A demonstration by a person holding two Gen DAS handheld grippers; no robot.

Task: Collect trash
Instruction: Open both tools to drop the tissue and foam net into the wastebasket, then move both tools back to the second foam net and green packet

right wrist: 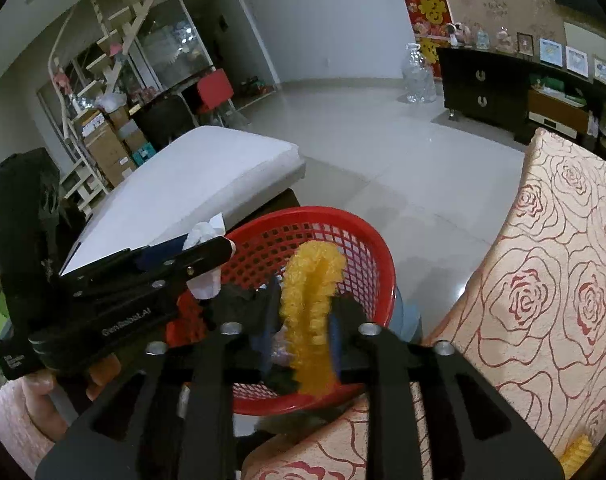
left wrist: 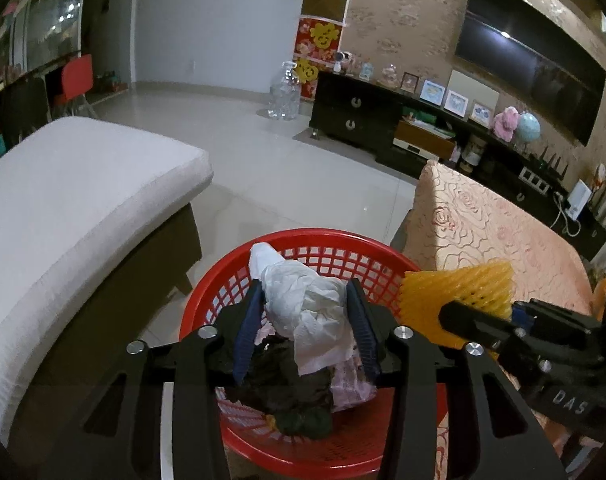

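A red mesh basket (left wrist: 303,252) sits on the floor below both grippers; it also shows in the right wrist view (right wrist: 363,248). It holds dark and pink scraps (left wrist: 295,396). My left gripper (left wrist: 305,304) is shut on a crumpled white tissue (left wrist: 303,304) and holds it over the basket. My right gripper (right wrist: 303,304) is shut on a yellow foam net (right wrist: 311,300) above the basket's near rim. The net also shows at the right of the left wrist view (left wrist: 455,296). The left gripper with its tissue (right wrist: 203,234) appears at the left of the right wrist view.
A white cushioned bench (left wrist: 75,208) stands left of the basket. A table under a rose-patterned cloth (left wrist: 495,232) stands right of it. Another yellow piece (right wrist: 579,452) lies on that cloth. A dark TV cabinet (left wrist: 355,114) and a clear water jug (left wrist: 285,92) stand across the tiled floor.
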